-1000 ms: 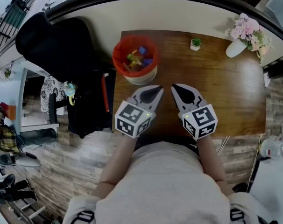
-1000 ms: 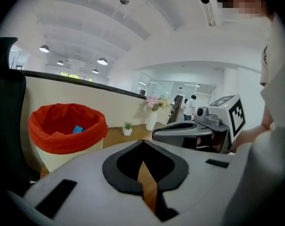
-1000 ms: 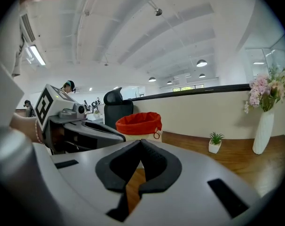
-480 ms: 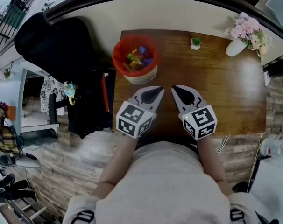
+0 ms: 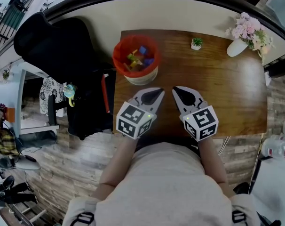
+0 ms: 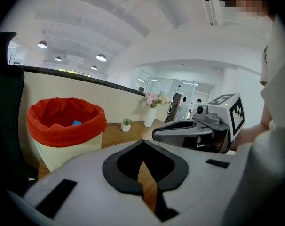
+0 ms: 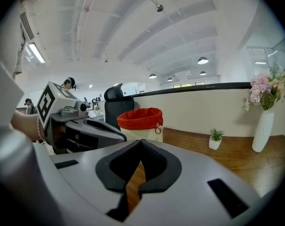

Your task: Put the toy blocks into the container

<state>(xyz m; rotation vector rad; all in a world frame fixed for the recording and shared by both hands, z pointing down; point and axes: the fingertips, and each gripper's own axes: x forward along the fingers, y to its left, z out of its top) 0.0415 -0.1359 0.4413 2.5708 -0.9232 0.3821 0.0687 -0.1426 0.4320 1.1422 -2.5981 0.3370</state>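
Observation:
A cream container (image 5: 141, 75) lined in red stands at the table's back left and holds several coloured toy blocks (image 5: 139, 58). No block lies loose on the wooden table (image 5: 227, 88). My left gripper (image 5: 159, 91) and right gripper (image 5: 176, 89) hover side by side over the table's near edge, just in front of the container. Both are shut with nothing between the jaws. In the left gripper view the container (image 6: 67, 126) is at the left with a blue block (image 6: 76, 123) showing inside. The right gripper view has the container (image 7: 141, 124) straight ahead.
A small potted plant (image 5: 197, 44) and a white vase of pink flowers (image 5: 246, 34) stand along the table's far edge. A black office chair (image 5: 62, 46) sits left of the table. A wall runs behind the table.

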